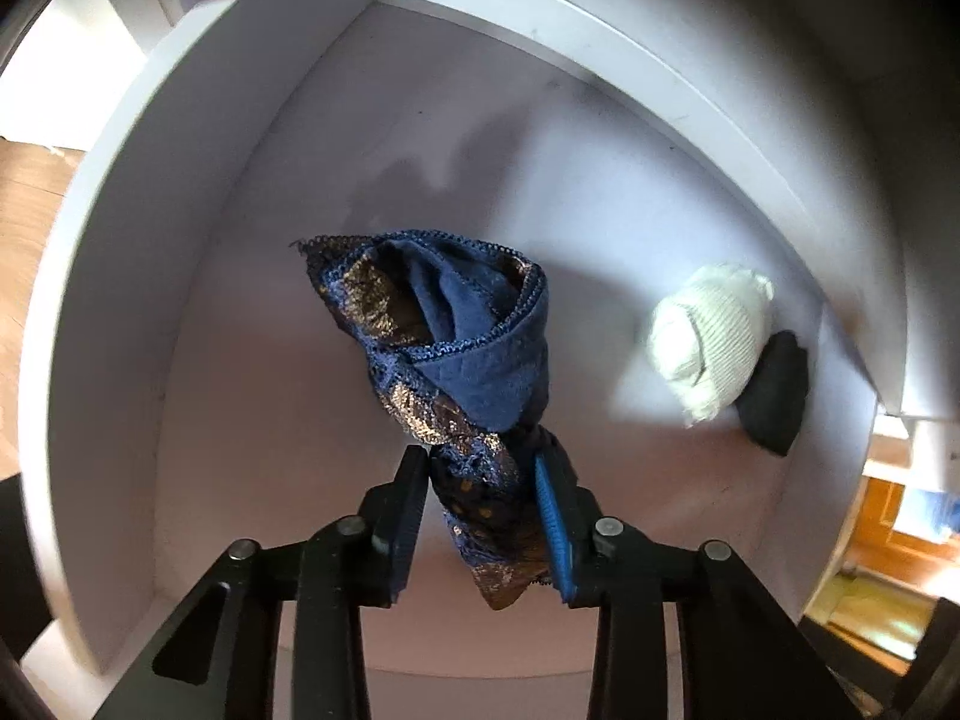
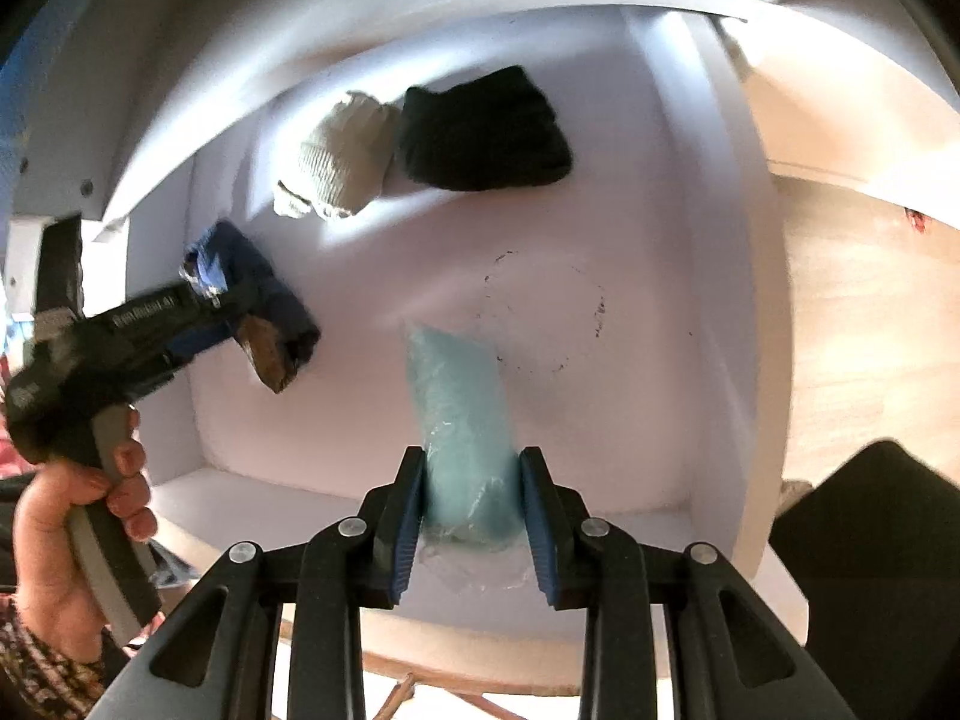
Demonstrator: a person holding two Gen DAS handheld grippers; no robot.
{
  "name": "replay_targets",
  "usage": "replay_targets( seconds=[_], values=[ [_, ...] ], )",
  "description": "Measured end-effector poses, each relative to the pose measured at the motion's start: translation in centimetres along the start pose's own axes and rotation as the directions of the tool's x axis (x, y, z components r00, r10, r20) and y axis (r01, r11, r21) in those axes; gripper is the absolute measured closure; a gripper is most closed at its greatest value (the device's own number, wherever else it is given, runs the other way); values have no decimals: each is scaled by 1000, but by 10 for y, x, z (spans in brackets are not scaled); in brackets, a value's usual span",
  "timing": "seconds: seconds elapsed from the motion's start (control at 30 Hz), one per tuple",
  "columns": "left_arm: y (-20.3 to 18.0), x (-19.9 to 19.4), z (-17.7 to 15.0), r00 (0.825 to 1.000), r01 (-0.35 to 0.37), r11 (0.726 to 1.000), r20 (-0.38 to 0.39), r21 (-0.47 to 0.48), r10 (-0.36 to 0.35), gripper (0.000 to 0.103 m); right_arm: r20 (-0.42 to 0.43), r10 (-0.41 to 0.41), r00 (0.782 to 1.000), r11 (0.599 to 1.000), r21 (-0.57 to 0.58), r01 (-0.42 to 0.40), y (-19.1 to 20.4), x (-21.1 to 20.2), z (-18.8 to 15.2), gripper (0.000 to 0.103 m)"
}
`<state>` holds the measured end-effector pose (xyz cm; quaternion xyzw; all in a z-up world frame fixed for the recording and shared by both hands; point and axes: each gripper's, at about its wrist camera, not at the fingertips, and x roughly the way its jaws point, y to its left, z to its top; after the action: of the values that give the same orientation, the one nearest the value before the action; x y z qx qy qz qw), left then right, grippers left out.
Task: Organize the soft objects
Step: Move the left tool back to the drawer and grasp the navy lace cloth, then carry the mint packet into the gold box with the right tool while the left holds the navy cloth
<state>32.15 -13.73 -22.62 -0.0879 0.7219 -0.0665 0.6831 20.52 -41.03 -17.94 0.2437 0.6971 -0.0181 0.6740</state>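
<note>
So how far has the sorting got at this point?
Done: a white sock roll and a black roll lie side by side at the back of the white drawer. In hand: the left gripper holds a blue lace garment, the right gripper a teal bundle. Left: setting both down.

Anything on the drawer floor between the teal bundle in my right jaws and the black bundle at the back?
Nothing solid: in the right wrist view, only bare white drawer floor with faint dark scuffs lies between the teal bundle and the black bundle.
</note>
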Motion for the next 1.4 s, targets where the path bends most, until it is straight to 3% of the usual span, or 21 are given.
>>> replay_targets(
  seconds=[0.1,0.17,0.3,0.47,0.77,1.17,1.4],
  values=[
    [-14,3,-3,1000,6,1000,9,-30,-6,56,35,26,999,999,26,-27,-9,-16,0,72],
    [-13,5,-4,1000,-1,999,18,-55,2,33,51,24,998,999,38,-25,-12,-20,-1,72],
    [-20,8,-2,1000,25,998,19,-60,-24,24,62,56,997,996,63,-60,-15,-27,-9,73],
    [-34,26,-2,1000,-5,1000,-7,6,5,29,98,81,992,994,65,-88,-4,-37,-18,73],
    [-59,30,-11,999,-32,995,-23,90,34,61,128,205,970,976,41,-212,12,-86,-43,73],
    [-66,32,-6,996,-77,987,-43,140,84,64,252,311,916,950,-65,-304,41,-198,-42,73],
    [-64,30,0,994,-84,986,-57,147,94,64,343,311,886,950,-147,-276,69,-263,-17,73]
  ],
)
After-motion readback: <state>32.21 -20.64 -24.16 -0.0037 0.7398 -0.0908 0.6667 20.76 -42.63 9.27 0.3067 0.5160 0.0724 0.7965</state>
